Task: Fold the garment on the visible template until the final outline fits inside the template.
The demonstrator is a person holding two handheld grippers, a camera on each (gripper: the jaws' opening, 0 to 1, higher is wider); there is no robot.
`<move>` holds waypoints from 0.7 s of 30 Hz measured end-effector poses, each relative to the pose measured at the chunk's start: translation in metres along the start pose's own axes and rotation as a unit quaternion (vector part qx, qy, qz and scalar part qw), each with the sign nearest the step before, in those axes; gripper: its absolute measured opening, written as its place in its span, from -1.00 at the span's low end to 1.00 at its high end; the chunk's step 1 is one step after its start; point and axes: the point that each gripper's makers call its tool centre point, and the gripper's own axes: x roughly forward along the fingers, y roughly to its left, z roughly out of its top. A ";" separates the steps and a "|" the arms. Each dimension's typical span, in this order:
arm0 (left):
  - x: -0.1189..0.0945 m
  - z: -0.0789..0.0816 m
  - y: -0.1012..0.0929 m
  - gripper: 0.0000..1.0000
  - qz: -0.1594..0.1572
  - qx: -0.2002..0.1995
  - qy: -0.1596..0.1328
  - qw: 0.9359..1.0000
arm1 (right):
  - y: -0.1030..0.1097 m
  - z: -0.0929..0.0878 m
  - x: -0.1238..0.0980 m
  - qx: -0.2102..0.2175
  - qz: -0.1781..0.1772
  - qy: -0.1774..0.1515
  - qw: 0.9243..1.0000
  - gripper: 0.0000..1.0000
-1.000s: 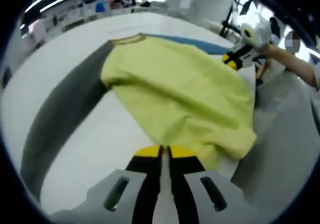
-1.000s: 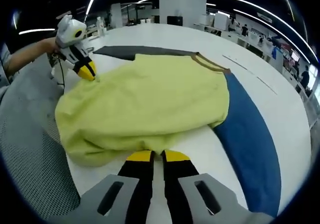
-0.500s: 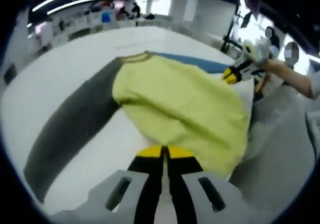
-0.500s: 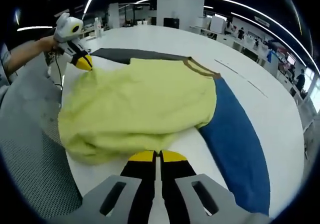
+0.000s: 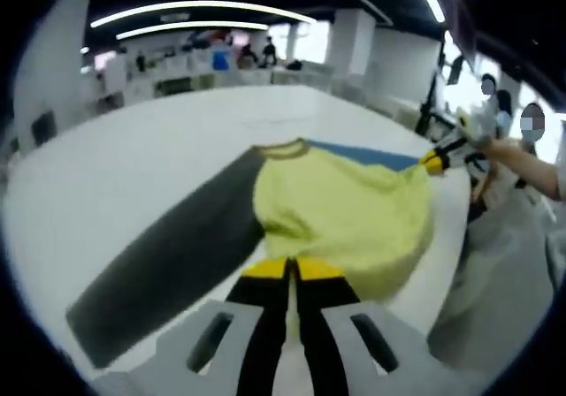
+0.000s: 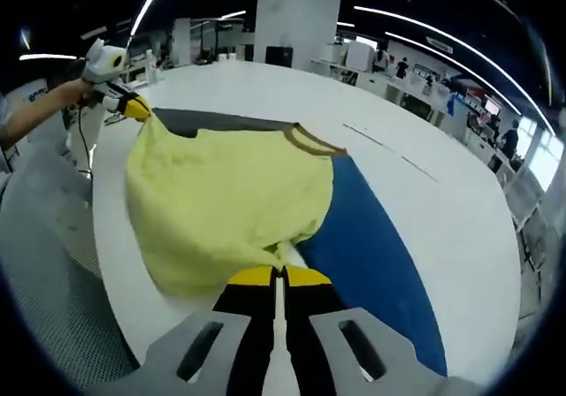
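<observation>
**Both grippers pinch the hem of a yellow shirt over a white table**

In the left gripper view, the left gripper [image 5: 292, 268] has its yellow-tipped jaws pressed together on the near edge of the shirt [image 5: 340, 219], clamping the cloth. In the right gripper view, the right gripper [image 6: 280, 277] is likewise clenched on the yellow fabric, which bunches to a point where the jaws meet.

The shirt has a yellow body, a tan collar [image 6: 311, 140], a dark grey sleeve [image 5: 168, 268] and a blue sleeve [image 6: 367, 237]. The body is raised at the gripped edge and slopes down to the collar, which lies on the white table [image 6: 265, 91]. Both sleeves lie flat on the tabletop, spread to either side.

Each gripper appears in the other's view, held by a hand [image 6: 71, 91] at the far corner of the yellow cloth. Beyond the table stand a white pillar [image 6: 296, 16] and desks.
</observation>
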 end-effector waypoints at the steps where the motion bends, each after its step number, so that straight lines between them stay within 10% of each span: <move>1: 0.001 0.003 0.004 -1.00 0.004 -0.005 -0.004 1.000 | -0.004 0.002 0.001 0.000 -0.004 -0.001 1.000 -0.94; 21: 0.040 0.047 0.065 -1.00 0.084 0.021 -0.027 0.996 | -0.071 0.056 0.056 -0.006 -0.066 -0.008 0.998 -0.94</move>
